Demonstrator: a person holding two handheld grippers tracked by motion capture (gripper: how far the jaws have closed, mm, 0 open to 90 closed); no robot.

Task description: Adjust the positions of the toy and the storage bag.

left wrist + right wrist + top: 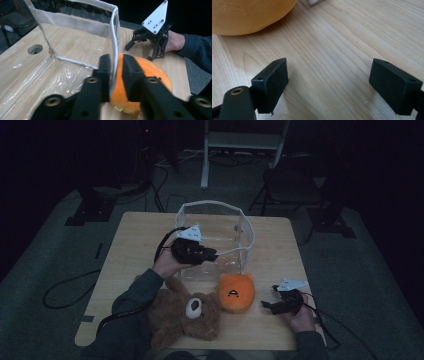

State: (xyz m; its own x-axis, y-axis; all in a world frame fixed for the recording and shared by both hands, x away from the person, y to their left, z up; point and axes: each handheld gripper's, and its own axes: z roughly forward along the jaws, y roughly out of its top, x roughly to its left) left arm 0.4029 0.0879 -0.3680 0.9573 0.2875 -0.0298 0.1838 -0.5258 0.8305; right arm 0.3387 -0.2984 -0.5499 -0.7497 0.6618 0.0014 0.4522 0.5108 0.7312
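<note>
While its two black jaws pinch the white-edged rim between them, the left gripper holds the near wall of the clear plastic bag, which stands open on the wooden bench. Just beyond that pinched rim, in the left gripper view, lies the orange plush toy, touching the bag's near side. In the high view the left gripper sits at the bag's front left wall, the hand behind it. A brown teddy bear lies beside the orange toy at the bench's near edge. Apart from these, the right gripper rests low over the bench to the right of the orange toy, its jaws spread wide with only bare wood between them.
</note>
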